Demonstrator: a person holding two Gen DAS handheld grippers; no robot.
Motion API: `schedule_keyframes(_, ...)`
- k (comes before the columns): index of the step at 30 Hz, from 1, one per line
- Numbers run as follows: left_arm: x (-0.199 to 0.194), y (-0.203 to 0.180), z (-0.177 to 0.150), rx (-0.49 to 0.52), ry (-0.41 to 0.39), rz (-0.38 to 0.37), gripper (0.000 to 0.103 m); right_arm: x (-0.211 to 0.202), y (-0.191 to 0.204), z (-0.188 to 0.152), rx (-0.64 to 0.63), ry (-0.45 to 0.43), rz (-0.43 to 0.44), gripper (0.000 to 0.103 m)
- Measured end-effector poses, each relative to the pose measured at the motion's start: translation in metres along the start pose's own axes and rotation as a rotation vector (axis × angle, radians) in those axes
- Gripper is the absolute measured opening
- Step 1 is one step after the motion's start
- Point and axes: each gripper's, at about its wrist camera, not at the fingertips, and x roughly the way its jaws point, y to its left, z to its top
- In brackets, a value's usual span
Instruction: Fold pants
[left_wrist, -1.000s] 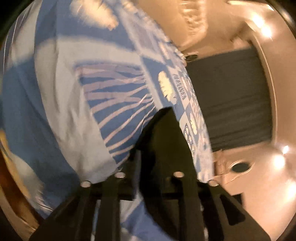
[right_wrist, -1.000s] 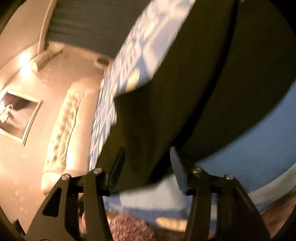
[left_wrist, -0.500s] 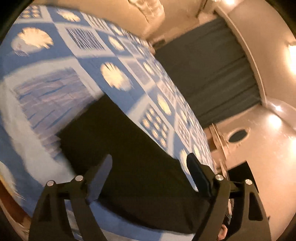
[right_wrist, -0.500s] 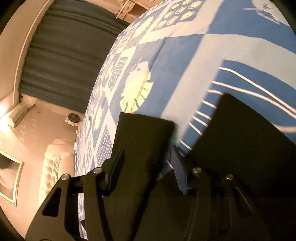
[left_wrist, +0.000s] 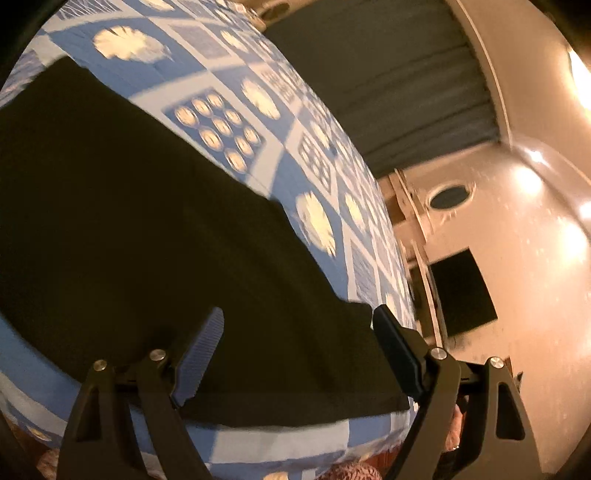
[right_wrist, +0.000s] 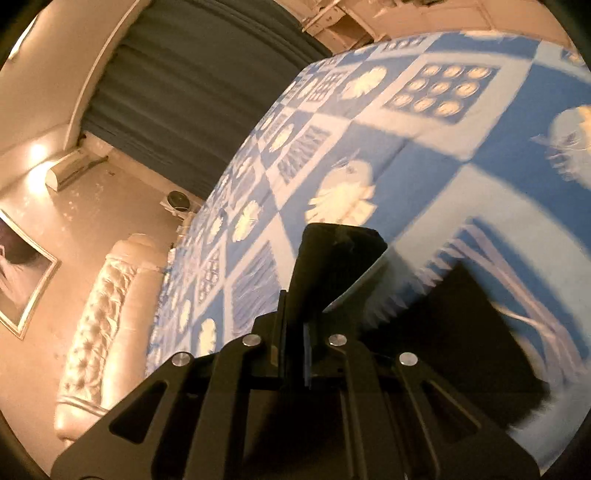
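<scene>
Newly clamped on black pants (right_wrist: 332, 258), right gripper (right_wrist: 295, 354) jaws; left gripper (left_wrist: 295, 332) jaws apart.

Your left gripper (left_wrist: 297, 326) stood with its jaws wide apart above the dark pants (left_wrist: 155, 236), which lay flat on the blue patterned bedspread (left_wrist: 280, 147); nothing was pinched between your fingers

The bed (left_wrist: 280, 155), spread with a blue-and-white patchwork cover (right_wrist: 424, 155), carries the dark pants (left_wrist: 147, 236) lying flat, just ahead of the left tool's tips.
</scene>
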Motion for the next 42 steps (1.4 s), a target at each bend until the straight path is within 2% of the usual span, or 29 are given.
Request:
schedule_keyframes(3, 0.018, -0.007, -0.011, 0.008, 0.056, -0.017, 0.082, -0.024, -0.029, -0.015, 0.020, 0.026, -0.050, 0.006)
schedule_keyframes(8, 0.040, -0.018, -0.028, 0.025, 0.122, -0.013, 0.082, -0.033, -0.099, -0.053, 0.212, 0.074, -0.060, 0.006)
schedule_keyframes(11, 0.043, -0.023, -0.034, 0.038, 0.138, -0.013, 0.082, -0.033, -0.112, -0.066, 0.268, 0.075, -0.034, 0.005)
schedule_keyframes(13, 0.044, -0.025, -0.037, 0.041, 0.142, -0.019, 0.082, -0.035, -0.111, -0.064, 0.256, 0.077, -0.016, 0.006)
schedule_keyframes(16, 0.048, -0.026, -0.038, 0.045, 0.143, -0.014, 0.082, -0.043, -0.111, -0.062, 0.252, 0.065, -0.013, 0.015)
schedule_keyframes(17, 0.049, -0.027, -0.037, 0.048, 0.143, -0.013, 0.082, -0.051, -0.113, -0.064, 0.266, 0.048, -0.003, 0.023)
schedule_keyframes(19, 0.052, -0.027, -0.035, 0.054, 0.141, -0.008, 0.082, -0.062, -0.114, -0.067, 0.278, 0.023, -0.007, 0.028)
schedule_keyframes(21, 0.052, -0.027, -0.036, 0.066, 0.136, -0.006, 0.082, -0.065, -0.118, -0.066, 0.279, 0.036, -0.027, 0.035)
schedule_keyframes(22, 0.052, -0.027, -0.036, 0.070, 0.131, -0.003, 0.082, -0.066, -0.122, -0.067, 0.291, 0.035, -0.028, 0.035)
schedule_keyframes(25, 0.050, -0.028, -0.034, 0.081, 0.118, 0.007, 0.082, -0.056, -0.131, -0.069, 0.345, 0.034, 0.035, 0.042)
schedule_keyframes(27, 0.047, -0.029, -0.032, 0.093, 0.107, 0.020, 0.082, -0.048, -0.128, -0.067, 0.334, 0.025, 0.073, 0.048)
schedule_keyframes(29, 0.046, -0.028, -0.030, 0.091, 0.099, 0.028, 0.082, -0.039, -0.125, -0.062, 0.316, 0.012, 0.072, 0.045)
schedule_keyframes(30, 0.045, -0.028, -0.029, 0.085, 0.093, 0.033, 0.082, -0.038, -0.122, -0.059, 0.301, 0.011, 0.050, 0.023)
schedule_keyframes(31, 0.043, -0.028, -0.028, 0.082, 0.088, 0.034, 0.082, -0.038, -0.119, -0.056, 0.279, 0.012, 0.030, 0.010)
schedule_keyframes(35, 0.036, -0.027, -0.022, 0.097, 0.066, 0.046, 0.082, -0.034, -0.128, -0.050, 0.214, 0.035, -0.025, 0.009)
schedule_keyframes(38, 0.031, -0.019, -0.015, 0.082, 0.054, 0.065, 0.082, -0.034, -0.136, -0.051, 0.220, 0.045, 0.038, 0.009)
schedule_keyframes(40, 0.024, -0.013, -0.008, 0.078, 0.033, 0.081, 0.082, -0.039, -0.135, -0.046, 0.198, 0.069, 0.065, 0.014)
schedule_keyframes(42, 0.017, -0.009, -0.001, 0.099, 0.008, 0.105, 0.082, -0.049, -0.137, -0.038, 0.192, 0.079, 0.076, 0.031)
